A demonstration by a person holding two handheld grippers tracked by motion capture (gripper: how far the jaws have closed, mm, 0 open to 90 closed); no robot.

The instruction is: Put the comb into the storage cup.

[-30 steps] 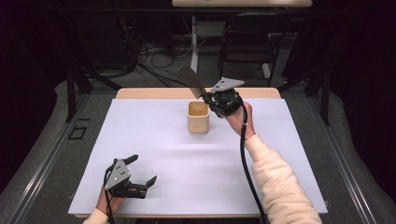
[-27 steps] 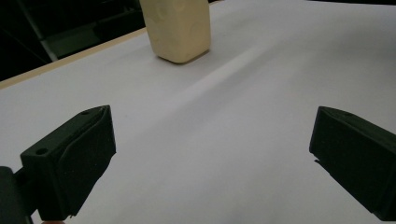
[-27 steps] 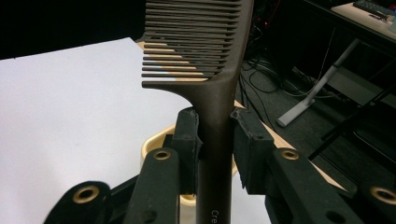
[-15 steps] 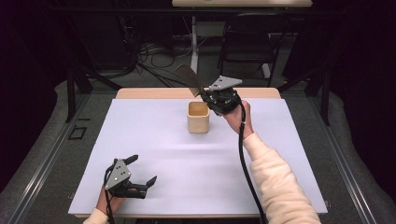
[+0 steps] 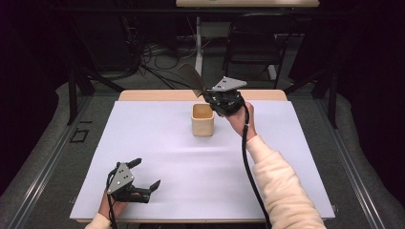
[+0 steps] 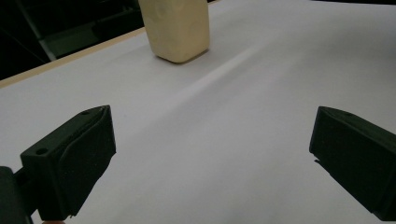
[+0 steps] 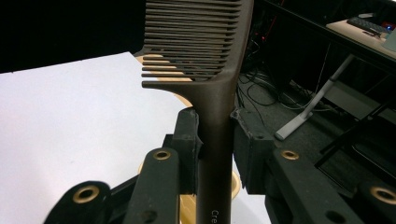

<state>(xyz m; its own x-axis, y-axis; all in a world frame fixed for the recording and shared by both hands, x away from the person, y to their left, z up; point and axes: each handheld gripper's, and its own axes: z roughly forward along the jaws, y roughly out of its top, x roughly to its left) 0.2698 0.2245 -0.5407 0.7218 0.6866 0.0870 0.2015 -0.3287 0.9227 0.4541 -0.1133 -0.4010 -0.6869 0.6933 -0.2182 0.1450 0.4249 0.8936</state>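
In the high view we see our right gripper (image 5: pixel 208 97) held up in the upper middle of the frame, just right of and above a small cream-coloured cup (image 5: pixel 202 119) that stands upright on the white table (image 5: pixel 286 157). The jaws are drawn in narrow and clamp the handle of a dark brown comb (image 5: pixel 192 79), whose toothed end sticks up and to the left, past the far edge of the table and over the dark floor behind. The comb is clear of the cup and hangs above its rim rather than inside it.

In the right gripper view the comb (image 7: pixel 212 88) runs up the middle of the frame. Both black pads press against its handle from either side, the teeth fan out to the left at the top, and part of the cup's rim (image 7: pixel 184 99) shows behind the handle, lower down.

Our left gripper (image 5: pixel 147 179) sits in the lower left of the high view, low over the near part of the table and well apart from the cup. Its jaws stand wide with nothing between them. In the left gripper view the two black jaws frame bare white table (image 6: pixel 210 154), and the cup (image 6: pixel 176 28) stands at the top of the frame, a little left of centre.
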